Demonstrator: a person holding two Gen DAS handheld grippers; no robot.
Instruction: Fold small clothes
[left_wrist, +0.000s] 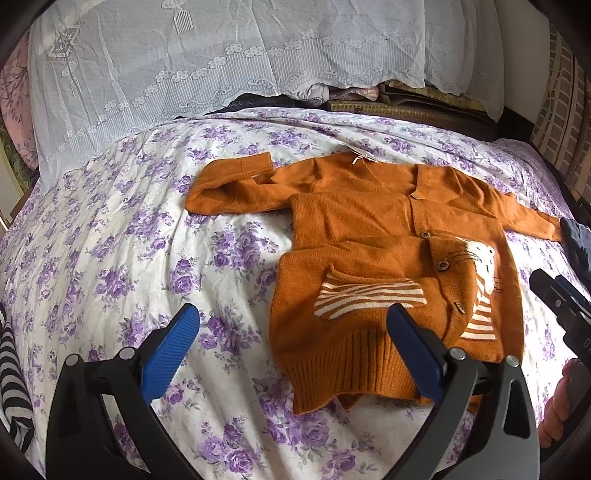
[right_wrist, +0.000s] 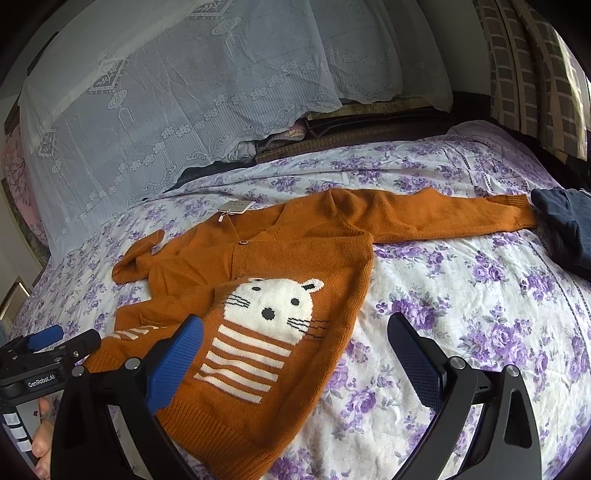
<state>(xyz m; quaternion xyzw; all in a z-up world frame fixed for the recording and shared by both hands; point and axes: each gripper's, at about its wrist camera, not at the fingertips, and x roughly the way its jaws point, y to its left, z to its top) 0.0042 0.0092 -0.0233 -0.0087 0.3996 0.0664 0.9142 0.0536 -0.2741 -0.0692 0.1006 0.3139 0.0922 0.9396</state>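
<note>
L to R: striped cloth (left_wrist: 13, 376) at the bed's left edge, then wide bare floral sheet (left_wrist: 110, 258). Left gripper (left_wrist: 291, 350) spread wide, empty, above the cardigan (left_wrist: 369, 229) hem corner. One orange cardigan lies flat mid-bed w/ 2 sleeves out. Right gripper (right_wrist: 295, 362) also agape, holding nothing, over hem's right edge; bare sheet beyond. One dark garment (right_wrist: 569, 229) touches right cuff.
</note>
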